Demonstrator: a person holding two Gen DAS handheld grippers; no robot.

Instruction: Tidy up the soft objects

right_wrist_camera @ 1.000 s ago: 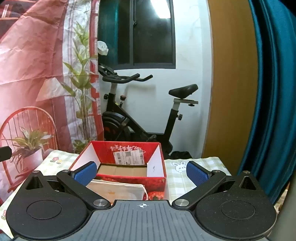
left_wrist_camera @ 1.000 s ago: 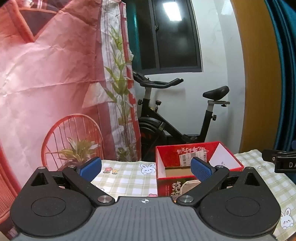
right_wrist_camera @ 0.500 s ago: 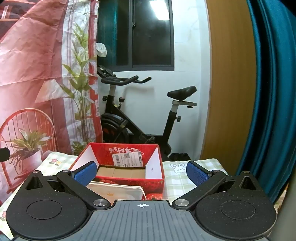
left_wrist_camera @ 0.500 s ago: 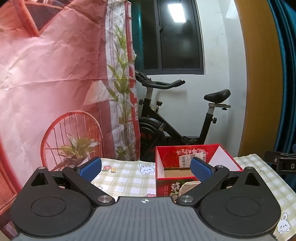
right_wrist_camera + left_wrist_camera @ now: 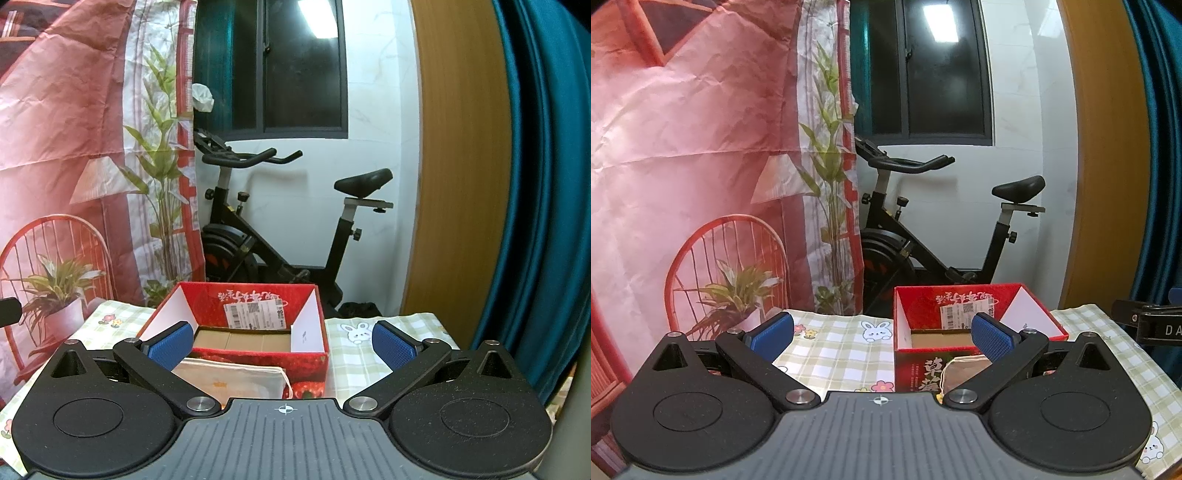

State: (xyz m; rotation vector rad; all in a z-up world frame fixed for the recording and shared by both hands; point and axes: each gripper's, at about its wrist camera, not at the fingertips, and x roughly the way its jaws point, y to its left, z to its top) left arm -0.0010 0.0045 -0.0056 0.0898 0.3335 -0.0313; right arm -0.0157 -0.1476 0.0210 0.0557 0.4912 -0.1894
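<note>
Backdrop (image 5: 683,155): printed red and pink sheet hanging behind the table's far left edge
Exercise bike (image 5: 280,229): stands on the floor beyond the table's far edge, against the white wall
Table (image 5: 842,350): covered in a green-checked cloth with rabbits and flowers; bare cloth lies to the left of the box and, in the right wrist view, to its right as well
Red box (image 5: 255,317): open-topped, sits toward the far middle of the table, bare cardboard floor showing, a white label on its inner far wall
Cloth pouch (image 5: 236,380): pale, soft, flat on the cloth, touching the box's near wall; long axis runs left to right across the right wrist view, drawstring end toward the right
Left gripper (image 5: 882,338): blue pads spread wide with nothing between them, raised over the near part of the table, box just ahead to its right
Right gripper (image 5: 282,345): fingers likewise parted and holding nothing, pointed at the box, pouch directly under the gap
</note>
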